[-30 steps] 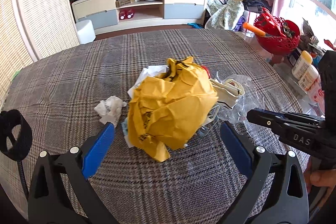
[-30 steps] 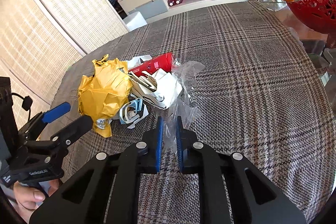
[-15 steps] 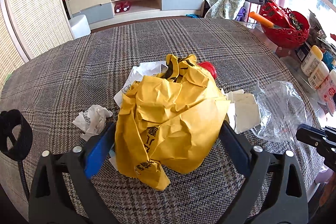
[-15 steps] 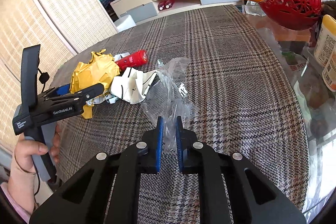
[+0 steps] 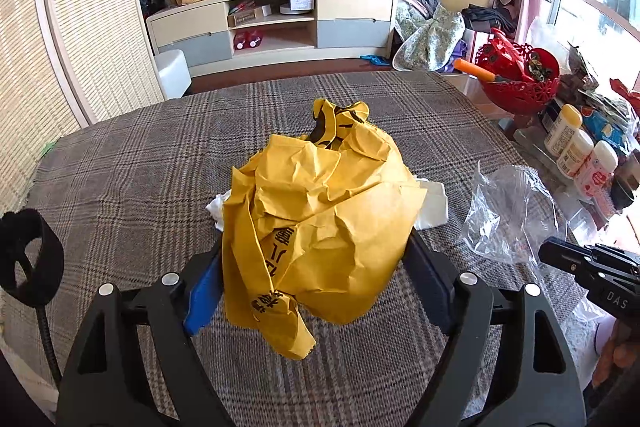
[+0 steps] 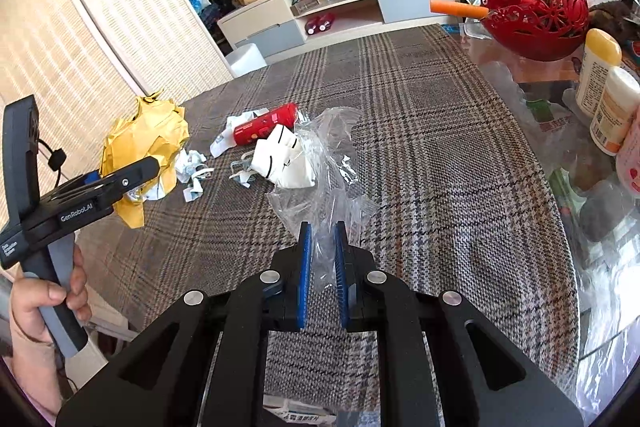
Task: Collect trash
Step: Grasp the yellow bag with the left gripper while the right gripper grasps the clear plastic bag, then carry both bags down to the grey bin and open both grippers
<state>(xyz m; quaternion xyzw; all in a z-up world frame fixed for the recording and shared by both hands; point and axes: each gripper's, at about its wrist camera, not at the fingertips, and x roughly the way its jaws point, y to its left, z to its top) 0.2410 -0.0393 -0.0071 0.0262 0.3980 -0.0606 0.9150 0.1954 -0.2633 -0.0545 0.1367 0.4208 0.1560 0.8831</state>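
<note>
A crumpled yellow paper bag [image 5: 320, 219] fills the left wrist view, raised off the plaid tablecloth [image 5: 132, 179]. My left gripper [image 5: 316, 251] has its jaws closing on the bag's two sides, pads pressing in; it shows in the right wrist view too [image 6: 132, 175]. My right gripper [image 6: 322, 239] is shut on a clear plastic bag [image 6: 328, 155], which trails forward over the cloth. Left on the table are a red can [image 6: 264, 125], a crumpled white paper [image 6: 284, 159] and small scraps [image 6: 192, 171].
At the table's right edge stand a red openwork basket [image 6: 536, 15] and several bottles [image 6: 604, 83] on a glass surface. A TV cabinet [image 5: 272, 23] and a white stool [image 5: 172, 71] lie beyond the far edge. A person's hand [image 6: 44, 303] grips the left handle.
My left gripper came forward around the yellow bag, narrowed on it and lifted it from the pile. The right gripper pulled the clear bag away to the right.
</note>
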